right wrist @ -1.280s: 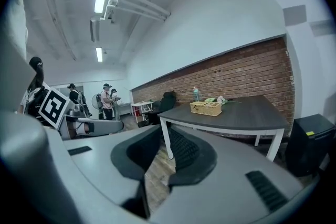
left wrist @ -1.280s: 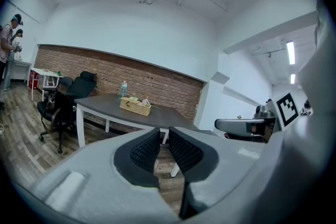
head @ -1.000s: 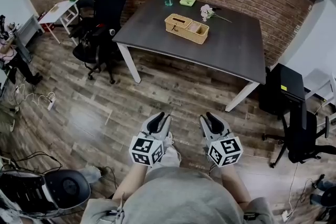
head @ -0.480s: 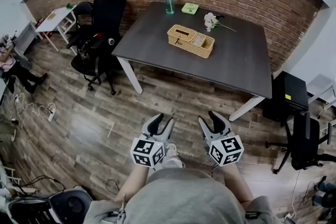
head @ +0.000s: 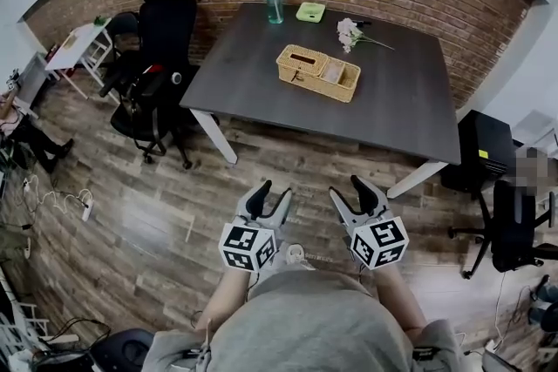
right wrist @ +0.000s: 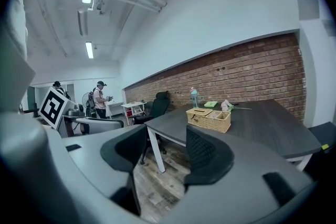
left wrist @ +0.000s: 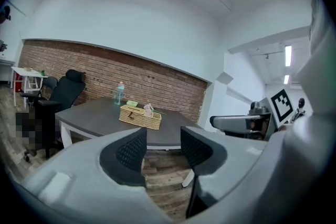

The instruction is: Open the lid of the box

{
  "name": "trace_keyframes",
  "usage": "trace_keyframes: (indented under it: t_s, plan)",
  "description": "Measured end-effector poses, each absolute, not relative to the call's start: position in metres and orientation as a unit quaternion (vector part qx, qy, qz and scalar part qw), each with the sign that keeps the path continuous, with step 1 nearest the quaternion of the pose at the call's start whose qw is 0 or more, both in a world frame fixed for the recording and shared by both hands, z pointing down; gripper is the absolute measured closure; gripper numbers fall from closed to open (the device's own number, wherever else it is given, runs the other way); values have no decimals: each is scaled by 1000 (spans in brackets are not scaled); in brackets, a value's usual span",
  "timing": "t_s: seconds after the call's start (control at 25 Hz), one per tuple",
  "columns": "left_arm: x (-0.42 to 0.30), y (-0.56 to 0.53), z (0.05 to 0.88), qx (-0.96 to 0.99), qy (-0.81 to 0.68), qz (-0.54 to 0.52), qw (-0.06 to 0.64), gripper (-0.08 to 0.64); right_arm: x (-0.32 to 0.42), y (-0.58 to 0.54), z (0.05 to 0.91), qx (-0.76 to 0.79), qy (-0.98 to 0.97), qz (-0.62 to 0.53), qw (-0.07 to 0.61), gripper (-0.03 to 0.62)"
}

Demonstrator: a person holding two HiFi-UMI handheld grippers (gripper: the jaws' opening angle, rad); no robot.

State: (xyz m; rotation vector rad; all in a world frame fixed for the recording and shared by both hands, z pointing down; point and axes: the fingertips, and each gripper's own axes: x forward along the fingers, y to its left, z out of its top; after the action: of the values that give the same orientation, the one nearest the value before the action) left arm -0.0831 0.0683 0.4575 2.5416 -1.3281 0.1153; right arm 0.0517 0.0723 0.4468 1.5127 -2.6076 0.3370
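Jaws of the left gripper [head: 268,196] and the right gripper [head: 356,192] are seen opening wide, with nothing between them and nothing touched. Both are held over the wooden floor [head: 157,187], well apart from the table [head: 401,100]. The wicker box [head: 318,72] is set near the table's middle. A bottle [head: 274,0], a small green item [head: 310,11] and flowers [head: 350,32] lie by its far edge. Black chairs [head: 161,57] are ranged at its left edge. Two standing people [right wrist: 100,97] are shown only in the right gripper view.
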Motion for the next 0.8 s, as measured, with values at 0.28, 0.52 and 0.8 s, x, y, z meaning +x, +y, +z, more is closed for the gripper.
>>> trace_keyframes:
  t_s: [0.28,0.52,0.8]
  plan:
    - [-91,29,465,881,-450,41,139,366,45,38,453,505,-854,112,60,353]
    - [-95,2,469,884,-444,47,142,366,41,9,458,513,-849,116,61,353]
    - [-101,-23,467,883,-445,49,139,367,36,-15,459,515,-847,115,65,353]
